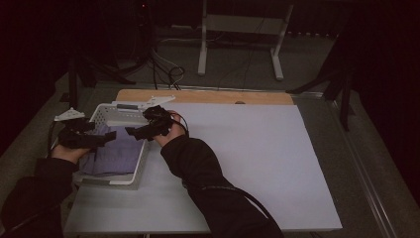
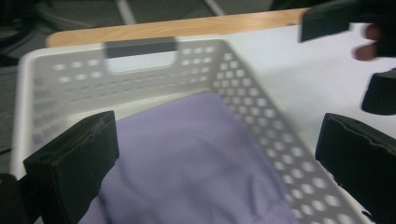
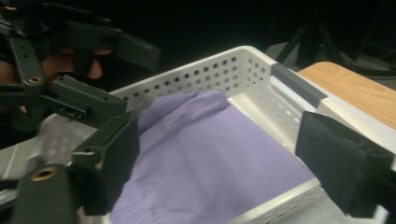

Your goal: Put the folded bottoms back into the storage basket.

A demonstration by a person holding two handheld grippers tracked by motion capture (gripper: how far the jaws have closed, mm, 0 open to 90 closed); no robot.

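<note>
While both sets of jaws are standing wide and gripping nothing, one folded purple cloth [image 1: 115, 154] is lying in the single white basket [image 1: 110, 113] at the desk's left edge. It is lying directly beneath and between the left gripper [image 1: 106, 139] and right gripper [image 1: 132, 131], long axis running front to back.

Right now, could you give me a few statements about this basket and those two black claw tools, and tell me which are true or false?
1. A purple cloth lies inside the white basket. True.
2. The left gripper clamps the cloth. False: its jaws stand open, nothing between them.
3. The basket sits at the table's left side. True.
4. The right gripper is shut. False: open above the cloth.
</note>
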